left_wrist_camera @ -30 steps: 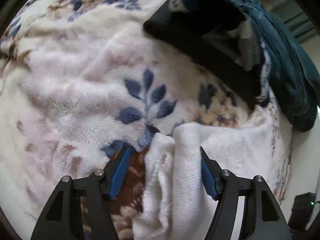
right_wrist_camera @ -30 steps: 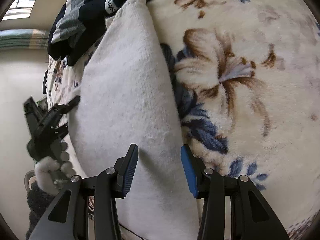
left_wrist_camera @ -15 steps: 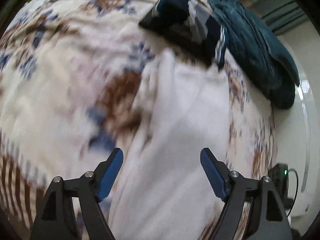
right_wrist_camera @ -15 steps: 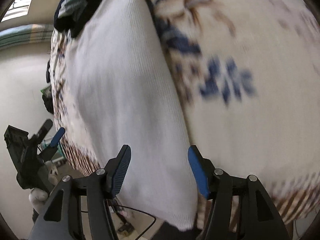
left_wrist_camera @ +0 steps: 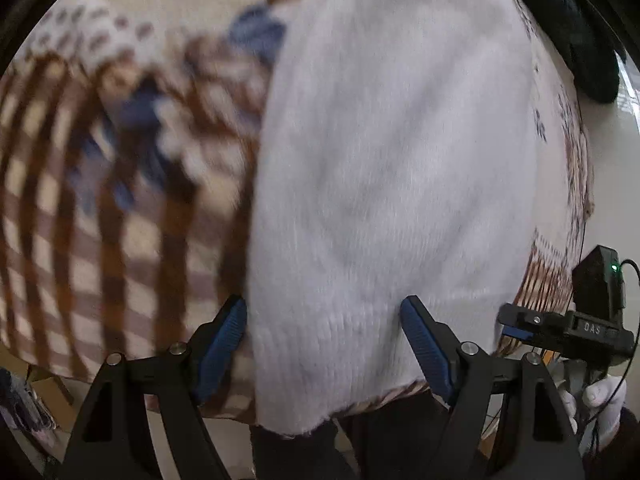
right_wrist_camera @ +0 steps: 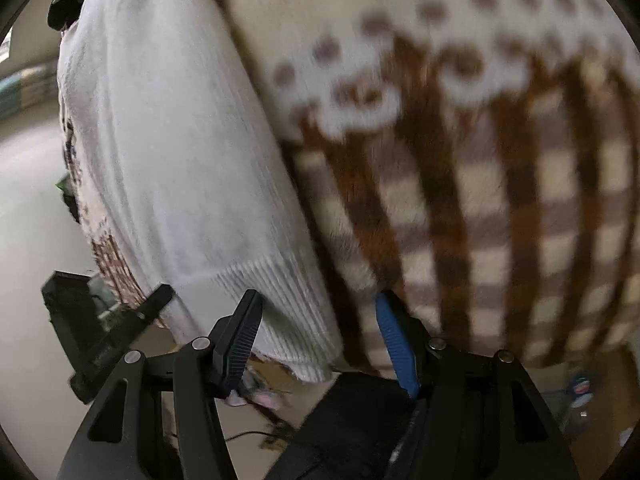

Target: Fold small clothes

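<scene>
Two open grippers had drawn back along the white knitted garment (left_wrist_camera: 392,168) since a second earlier, from its far end beside the dark clothes to its ribbed hem (right_wrist_camera: 276,304) at the near edge of the bed. Under it lay the fleece blanket (left_wrist_camera: 92,184), whose flowers had given way in both views to the brown checked border. That shift suggested the far end was finished with and the hem was next to be taken up for a fold.

Lying flat on the blanket, the garment ran lengthwise away from the person, its long axis pointing from the hem towards the dark clothing (left_wrist_camera: 588,48) piled at the far end; the hem just overhung the blanket's edge.

The left gripper (left_wrist_camera: 324,348) stood spread wide over the hem, its blue pads (left_wrist_camera: 224,344) on either side of the cloth and clamping nothing. The right gripper (right_wrist_camera: 318,338) was likewise released, straddling the garment's right hem corner with one pad over the rib and the other over the blanket.
</scene>
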